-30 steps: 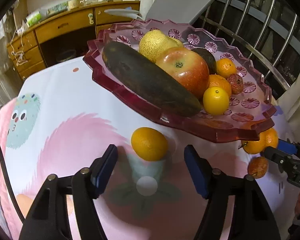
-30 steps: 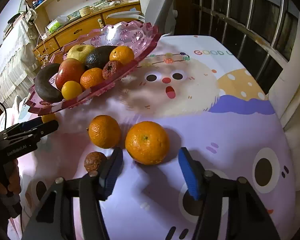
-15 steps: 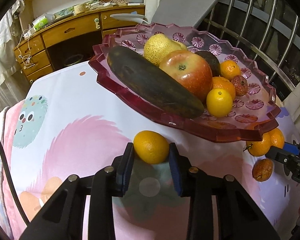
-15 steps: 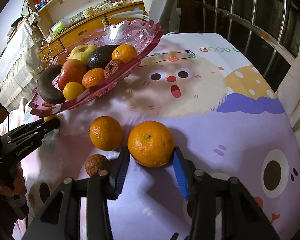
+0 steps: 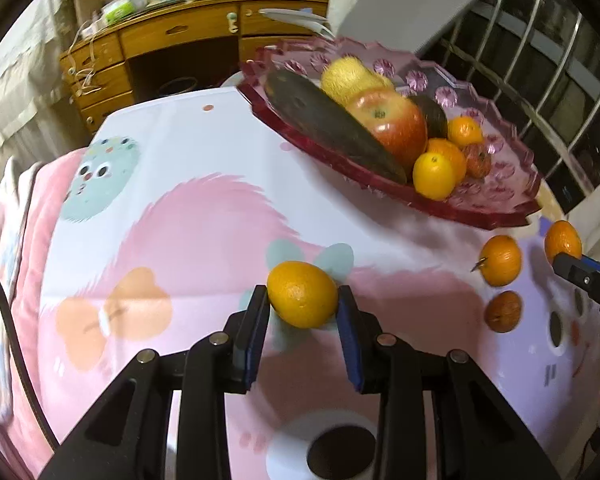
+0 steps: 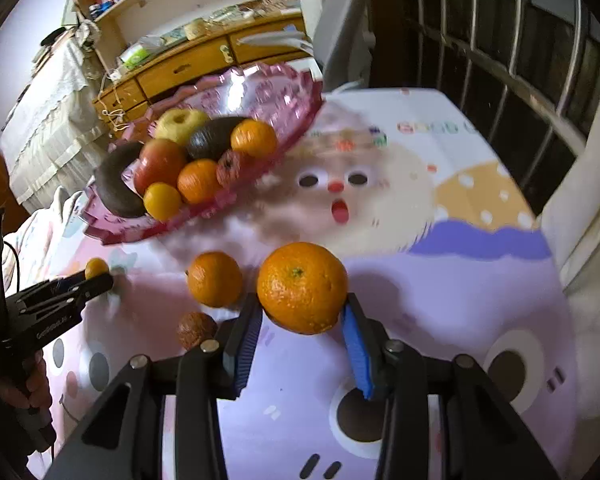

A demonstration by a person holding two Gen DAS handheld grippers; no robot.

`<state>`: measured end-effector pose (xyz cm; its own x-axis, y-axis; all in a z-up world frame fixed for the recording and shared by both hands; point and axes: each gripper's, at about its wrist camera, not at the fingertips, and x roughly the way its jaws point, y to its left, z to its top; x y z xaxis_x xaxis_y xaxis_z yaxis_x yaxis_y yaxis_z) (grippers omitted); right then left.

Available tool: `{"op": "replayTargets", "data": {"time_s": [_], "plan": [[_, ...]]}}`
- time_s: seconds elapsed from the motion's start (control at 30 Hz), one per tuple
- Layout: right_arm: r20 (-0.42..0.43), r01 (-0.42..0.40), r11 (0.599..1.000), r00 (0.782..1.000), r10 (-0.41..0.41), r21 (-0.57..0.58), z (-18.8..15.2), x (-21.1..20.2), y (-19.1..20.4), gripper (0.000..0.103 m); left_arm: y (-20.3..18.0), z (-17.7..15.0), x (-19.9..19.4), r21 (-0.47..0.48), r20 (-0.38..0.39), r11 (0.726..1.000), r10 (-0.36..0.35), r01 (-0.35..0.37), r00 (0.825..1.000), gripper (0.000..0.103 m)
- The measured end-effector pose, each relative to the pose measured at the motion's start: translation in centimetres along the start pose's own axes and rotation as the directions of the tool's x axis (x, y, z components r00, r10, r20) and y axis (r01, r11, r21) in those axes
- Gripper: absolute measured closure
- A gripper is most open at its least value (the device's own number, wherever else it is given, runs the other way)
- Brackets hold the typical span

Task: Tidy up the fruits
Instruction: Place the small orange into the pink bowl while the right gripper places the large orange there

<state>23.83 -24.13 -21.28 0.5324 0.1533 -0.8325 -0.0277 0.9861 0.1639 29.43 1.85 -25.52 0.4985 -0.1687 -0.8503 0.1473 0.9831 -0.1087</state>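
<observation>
The small oval citrus [image 5: 302, 294] sits pinched between the blue pads of my left tongs [image 5: 303, 312], and the big round orange [image 6: 302, 287] is clamped the same way in my right tongs [image 6: 300, 320]; both look lifted just clear of the cartoon-print cloth on the counter [image 5: 188, 184], though I can't be sure of the gap. My worry is slip: both skins are smooth and curved, and each fruit is gripped near the pad tips, so a tilt or a quick swing toward the pink dish [image 5: 496, 216] could squirt one out and send it rolling. The dish is already crowded on its near side, so a careless drop could knock the yellow citrus [image 5: 434, 176] over the rim. The oval fruit's long axis lies roughly across my left tongs, pad to pad, tipped slightly down to the right. The orange's stem scar faces up toward the camera. A smaller orange [image 6: 214, 279] and a brown wrinkled fruit [image 6: 196, 330] wait on the cloth nearby.
</observation>
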Motion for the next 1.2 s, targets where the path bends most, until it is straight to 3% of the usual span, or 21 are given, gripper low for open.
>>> {"op": "replayTargets", "data": {"time_s": [0.23,0.43,0.73,0.87,0.97,1.03,1.2], "plan": [[0.05,-0.067,0.996,0.996,0.07,-0.056,2.6,-2.3,0.3,0.062,-1.6,1.7,-4.7,-0.016,0.072,1.0,0.027,-0.026,0.997,0.071],[0.078,-0.135,0.985,0.987,0.143,-0.103,4.9,-2.8,1.1,0.062,-3.5,4.0,-7.2,-0.037,0.149,0.999,0.002,0.003,0.989,0.071],[0.055,-0.234,0.962,0.968,0.244,-0.137,6.1,-1.1,3.2,0.062,-5.8,5.7,-5.5,-0.099,0.168,0.992,-0.064,0.081,0.984,0.071],[0.029,-0.257,0.955,0.964,0.264,-0.145,6.0,0.2,3.8,0.06,-6.5,5.8,-3.9,-0.12,0.142,0.987,-0.086,0.104,0.986,0.071],[0.022,-0.258,0.955,0.964,0.264,-0.146,6.0,0.7,3.9,0.059,-6.8,5.9,-3.6,-0.124,0.126,0.988,-0.077,0.093,0.989,0.062],[0.019,-0.273,0.952,0.96,0.278,-0.136,6.0,0.8,3.6,0.059,-6.7,6.0,-3.7,-0.149,0.115,0.985,-0.067,0.084,0.991,0.042],[0.067,-0.276,0.952,0.956,0.286,-0.133,6.0,-0.4,2.9,0.059,-6.3,5.7,-4.1,-0.166,0.099,0.984,-0.054,0.07,0.994,0.033]]}}
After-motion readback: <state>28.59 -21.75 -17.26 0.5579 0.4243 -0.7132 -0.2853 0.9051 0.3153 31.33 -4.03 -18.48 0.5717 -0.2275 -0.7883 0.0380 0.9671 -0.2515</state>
